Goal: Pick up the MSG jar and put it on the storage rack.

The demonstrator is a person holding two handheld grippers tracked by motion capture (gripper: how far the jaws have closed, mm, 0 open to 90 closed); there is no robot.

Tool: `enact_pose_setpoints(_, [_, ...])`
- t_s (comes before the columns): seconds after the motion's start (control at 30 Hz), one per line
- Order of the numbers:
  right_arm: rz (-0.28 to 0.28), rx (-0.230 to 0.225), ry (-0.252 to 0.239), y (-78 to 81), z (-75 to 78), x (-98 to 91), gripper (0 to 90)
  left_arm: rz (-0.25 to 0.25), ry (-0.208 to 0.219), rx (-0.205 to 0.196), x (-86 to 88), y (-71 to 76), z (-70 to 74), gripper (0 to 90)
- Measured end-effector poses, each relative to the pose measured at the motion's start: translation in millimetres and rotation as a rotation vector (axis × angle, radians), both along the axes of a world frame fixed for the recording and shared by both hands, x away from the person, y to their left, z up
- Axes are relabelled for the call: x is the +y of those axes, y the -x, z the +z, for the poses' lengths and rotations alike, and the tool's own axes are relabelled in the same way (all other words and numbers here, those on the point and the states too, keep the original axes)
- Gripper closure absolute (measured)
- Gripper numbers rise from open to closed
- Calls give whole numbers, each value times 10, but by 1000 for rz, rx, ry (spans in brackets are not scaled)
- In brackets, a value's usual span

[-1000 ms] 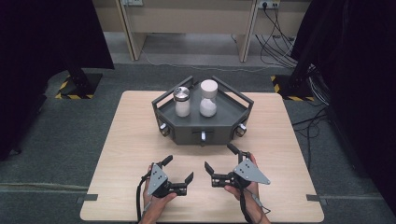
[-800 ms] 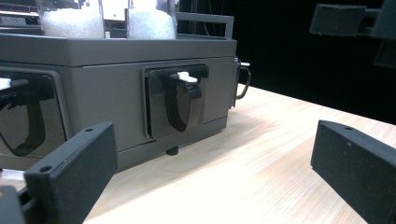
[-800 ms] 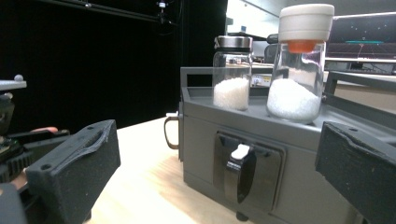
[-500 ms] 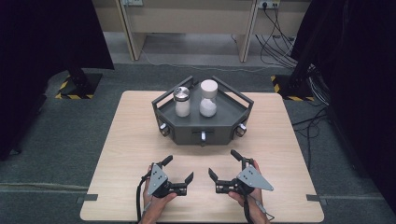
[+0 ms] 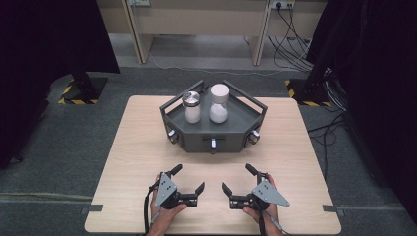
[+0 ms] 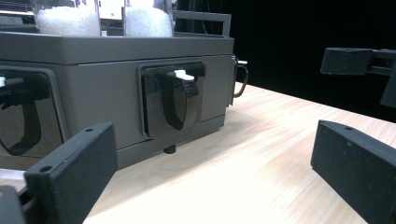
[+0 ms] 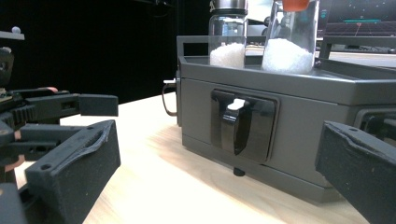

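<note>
A dark grey six-sided box (image 5: 231,137) stands at the far middle of the wooden table (image 5: 133,142). On its top sit a glass shaker with a metal cap (image 5: 192,106) and a taller jar with a white lid (image 5: 220,103), both holding white grains. A black handle with a white tab (image 5: 213,143) marks the box's front face (image 6: 175,100) (image 7: 238,123). My left gripper (image 5: 188,180) rests open near the front edge, holding nothing. My right gripper (image 5: 238,179) rests open beside it, also with nothing between its jaws.
The box has more handles on its angled faces (image 5: 172,136) (image 5: 254,136). Bare tabletop lies between the grippers and the box. Beyond the table are a grey floor, a wooden bench (image 5: 196,19), black curtains and cables (image 5: 295,44).
My right gripper has slid slightly toward the near edge and to the right. The left gripper has stayed in place.
</note>
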State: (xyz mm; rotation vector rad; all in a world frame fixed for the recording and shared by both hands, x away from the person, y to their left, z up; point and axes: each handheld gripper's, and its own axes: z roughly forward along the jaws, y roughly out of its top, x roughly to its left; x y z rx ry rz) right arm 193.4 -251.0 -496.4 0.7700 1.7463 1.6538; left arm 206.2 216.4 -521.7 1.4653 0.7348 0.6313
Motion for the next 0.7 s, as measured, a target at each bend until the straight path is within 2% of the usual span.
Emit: enact_pose_setpoints(0.7, [-1, 15, 4, 43, -47, -22, 4, -7, -5, -1, -13, 10, -1, 3])
